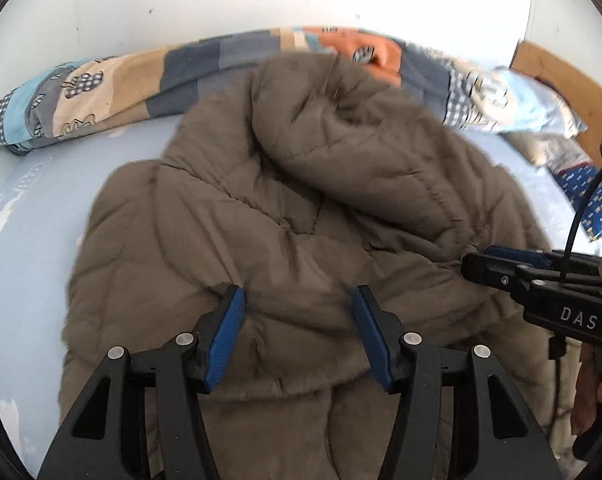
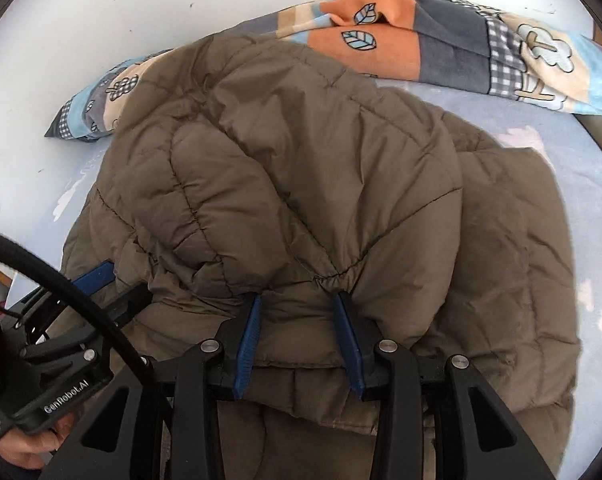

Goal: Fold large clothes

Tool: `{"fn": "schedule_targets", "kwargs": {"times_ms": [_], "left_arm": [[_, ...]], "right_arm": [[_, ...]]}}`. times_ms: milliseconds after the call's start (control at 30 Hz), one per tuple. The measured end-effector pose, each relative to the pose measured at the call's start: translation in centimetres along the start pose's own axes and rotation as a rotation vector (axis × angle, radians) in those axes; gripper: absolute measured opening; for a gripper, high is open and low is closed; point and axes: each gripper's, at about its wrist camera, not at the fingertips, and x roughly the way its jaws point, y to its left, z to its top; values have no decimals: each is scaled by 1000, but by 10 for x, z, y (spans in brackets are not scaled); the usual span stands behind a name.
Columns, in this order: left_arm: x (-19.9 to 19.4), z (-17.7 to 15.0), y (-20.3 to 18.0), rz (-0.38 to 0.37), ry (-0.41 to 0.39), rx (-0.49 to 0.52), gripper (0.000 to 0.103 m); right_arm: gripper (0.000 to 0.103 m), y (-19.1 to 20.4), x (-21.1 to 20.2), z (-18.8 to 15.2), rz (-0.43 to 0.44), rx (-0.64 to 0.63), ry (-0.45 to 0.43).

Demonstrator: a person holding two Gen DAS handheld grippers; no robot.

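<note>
A large olive-brown quilted puffer jacket point(image 1: 285, 208) lies bunched on a pale blue bed; it also fills the right wrist view point(image 2: 301, 168). My left gripper point(image 1: 299, 300) is open, its blue pads resting on the jacket's near hem with fabric between the jaws. My right gripper point(image 2: 297, 300) has its jaws apart around a gathered fold of the jacket's hem, pads touching the fabric. The right gripper also shows at the right of the left wrist view point(image 1: 497, 260), at the jacket's edge. The left gripper shows at the left of the right wrist view point(image 2: 101, 280).
A patchwork quilt point(image 1: 141, 84) in orange, blue, grey and beige lies along the white wall behind the jacket; it also shows in the right wrist view point(image 2: 441, 40). A wooden headboard point(image 1: 573, 84) and blue patterned cloth point(image 1: 589, 204) are at the far right. Pale blue sheet point(image 1: 29, 240) surrounds the jacket.
</note>
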Motion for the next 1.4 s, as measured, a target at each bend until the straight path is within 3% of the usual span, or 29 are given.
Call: {"fn": "schedule_targets", "kwargs": {"times_ms": [200,267,400,633,733,833,900,1033,1167,1400], "left_arm": [[-85,-24,3,-24,-103,6,55],[-112,-37,3,-28,-119,9,56],[-162,-68,-3,-22,-135,35,58],[-224,-155,-28,18,-178,177,64],[-222,-189,-26,35,-171,154,64],[-206,-207,-22,42,-104,144,64],[-200,-215,-19,64,-101,158,64],[-192,-222,-9,101,-89,145,64],[-182,-225,2,89,-51,104,64],[-155,-230,1,120,10,127,64]], "right_arm": [[45,22,-84,-29,-47,-50,-100],[54,25,-109,-48,-52,-48,-125],[57,41,-148,-96,-89,-73,-132],[62,57,-189,-189,-135,-71,-150],[62,67,-186,-208,-164,-115,-135],[62,73,-178,-220,-179,-151,-112],[62,74,-178,-229,-186,-163,-119],[62,66,-173,-238,-189,-159,-107],[62,51,-171,-249,-184,-133,-90],[62,26,-153,-264,-184,-74,-11]]}}
